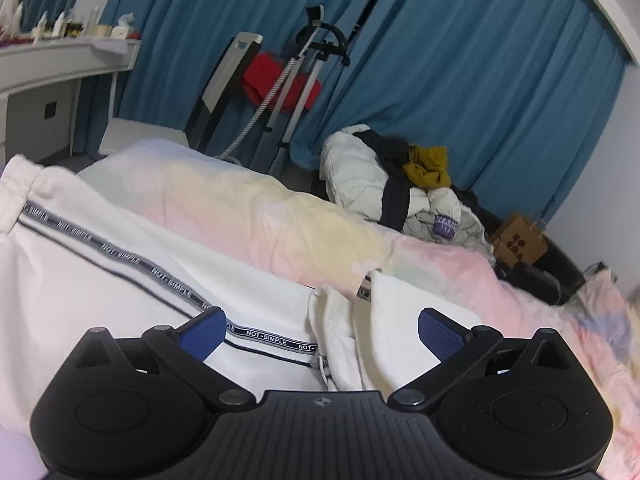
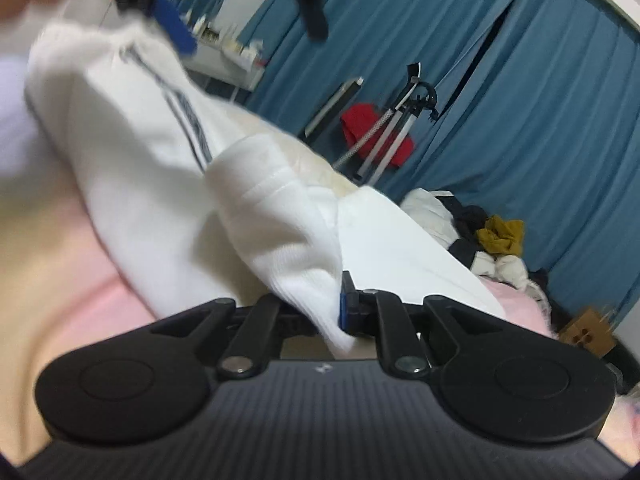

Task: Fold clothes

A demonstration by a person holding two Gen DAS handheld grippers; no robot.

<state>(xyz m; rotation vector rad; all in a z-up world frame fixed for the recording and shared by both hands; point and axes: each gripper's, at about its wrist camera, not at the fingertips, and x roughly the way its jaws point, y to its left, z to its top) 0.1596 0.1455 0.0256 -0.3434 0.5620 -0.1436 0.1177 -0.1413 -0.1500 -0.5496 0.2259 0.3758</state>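
White trousers (image 1: 120, 280) with a dark "NOT-SIMPLE" side stripe lie across the pastel bedspread (image 1: 304, 220). In the left wrist view my left gripper (image 1: 322, 334) hovers over them near the folded cuffs, open, with nothing between its blue pads. In the right wrist view my right gripper (image 2: 338, 306) is shut on a ribbed white hem of the trousers (image 2: 280, 240), whose cloth is lifted and blurred. At the top left of that view, the left gripper's blue pad (image 2: 176, 32) stands above the stripe, with a hand beside it.
A pile of clothes (image 1: 408, 188) lies at the bed's far side, also seen as the pile (image 2: 480, 236). Behind it stand a garment steamer (image 1: 304, 80) with a red cloth, blue curtains (image 1: 480, 80), a white desk (image 1: 60, 60) and a cardboard box (image 1: 520, 240).
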